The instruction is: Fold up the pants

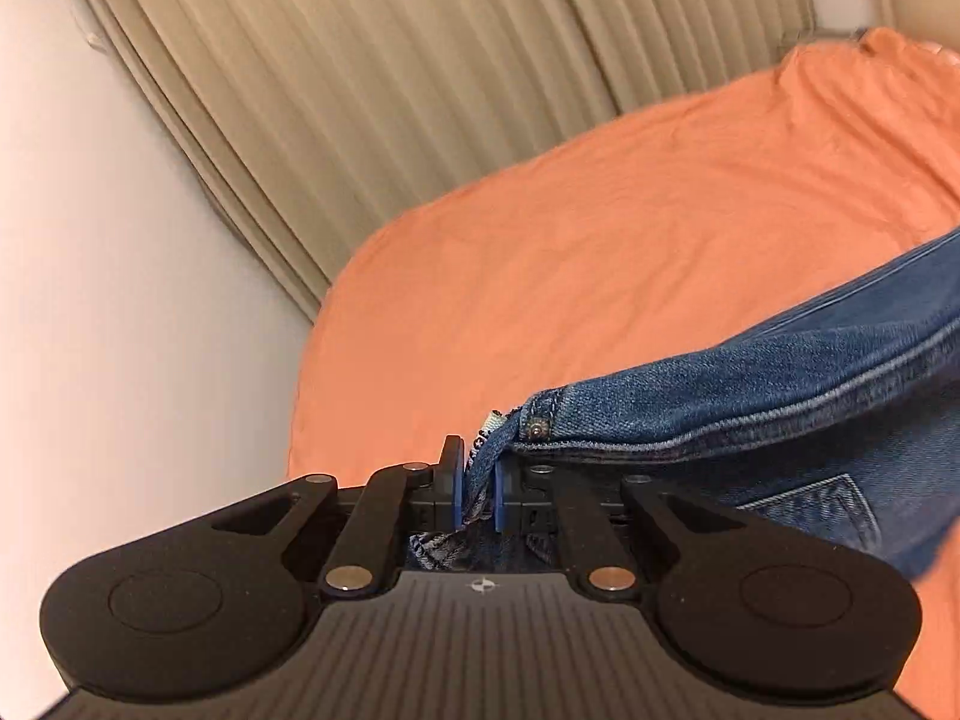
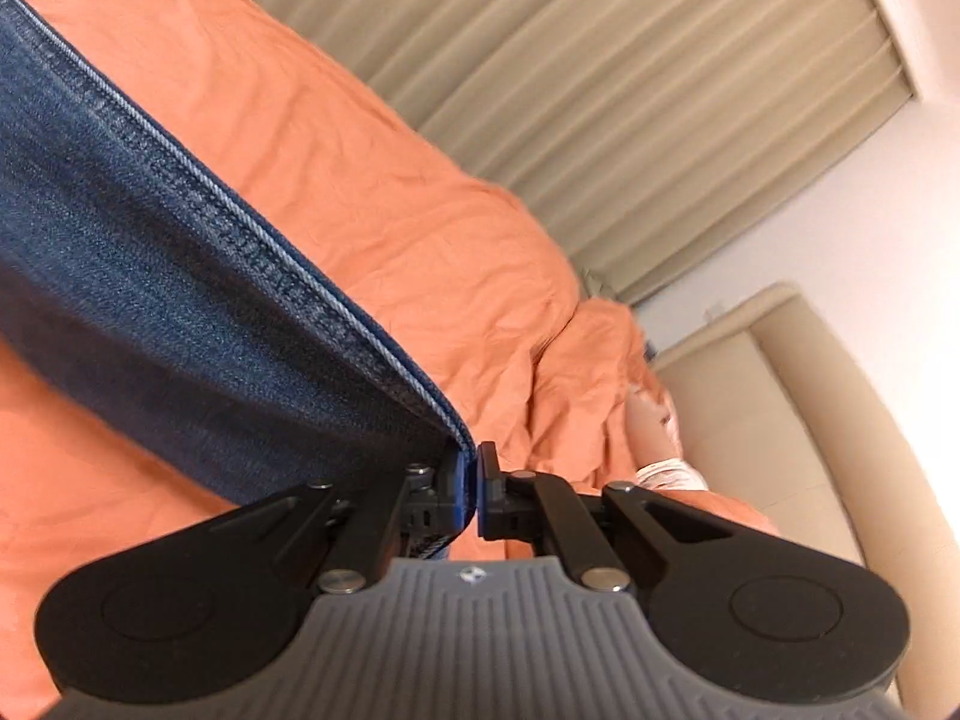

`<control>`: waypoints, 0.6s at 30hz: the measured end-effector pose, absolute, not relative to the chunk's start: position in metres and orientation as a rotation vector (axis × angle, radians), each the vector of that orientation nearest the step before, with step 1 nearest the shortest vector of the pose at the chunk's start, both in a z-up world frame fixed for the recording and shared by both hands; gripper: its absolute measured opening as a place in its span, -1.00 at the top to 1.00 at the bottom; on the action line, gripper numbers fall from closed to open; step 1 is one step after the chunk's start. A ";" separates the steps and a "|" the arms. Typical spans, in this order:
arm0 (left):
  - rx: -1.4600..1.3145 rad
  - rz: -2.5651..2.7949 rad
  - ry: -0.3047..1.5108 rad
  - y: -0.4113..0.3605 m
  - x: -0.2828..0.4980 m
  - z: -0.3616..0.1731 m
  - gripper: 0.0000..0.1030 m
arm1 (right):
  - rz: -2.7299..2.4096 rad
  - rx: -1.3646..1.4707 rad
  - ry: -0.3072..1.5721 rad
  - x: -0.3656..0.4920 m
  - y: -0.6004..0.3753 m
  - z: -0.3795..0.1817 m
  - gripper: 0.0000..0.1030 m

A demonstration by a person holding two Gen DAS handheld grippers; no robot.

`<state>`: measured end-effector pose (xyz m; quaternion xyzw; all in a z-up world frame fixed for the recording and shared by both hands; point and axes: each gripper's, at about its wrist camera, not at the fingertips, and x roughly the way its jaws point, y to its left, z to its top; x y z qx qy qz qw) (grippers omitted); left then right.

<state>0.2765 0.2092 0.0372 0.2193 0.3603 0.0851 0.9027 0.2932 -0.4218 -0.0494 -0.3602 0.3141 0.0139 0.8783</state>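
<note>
Blue denim pants point(image 1: 780, 384) hang above an orange bedsheet point(image 1: 600, 228). My left gripper point(image 1: 478, 483) is shut on the waistband corner, just below a metal rivet point(image 1: 536, 427); a back pocket shows to the right. In the right wrist view the pants point(image 2: 180, 300) stretch taut from the upper left down to my right gripper point(image 2: 471, 483), which is shut on a seamed edge of the denim. The fabric runs off frame on both views, so the rest of the pants is hidden.
The bed with the orange sheet point(image 2: 390, 192) fills the ground below. Beige pleated curtains point(image 1: 360, 60) hang behind it, next to a white wall point(image 1: 90, 300). A beige padded headboard point(image 2: 780, 408) and a pale pillow point(image 2: 660, 420) lie at the right.
</note>
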 end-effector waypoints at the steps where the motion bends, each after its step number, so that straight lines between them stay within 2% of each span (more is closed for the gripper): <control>1: 0.462 0.177 0.758 0.208 0.293 0.032 0.81 | 0.030 -0.749 0.681 0.312 -0.420 -0.054 1.00; 10: 0.468 0.170 0.977 0.217 0.427 -0.064 0.80 | 0.065 -0.849 0.848 0.469 -0.386 -0.159 1.00; 18: 0.372 0.146 1.100 0.239 0.471 -0.131 0.78 | 0.109 -0.875 1.013 0.550 -0.367 -0.264 1.00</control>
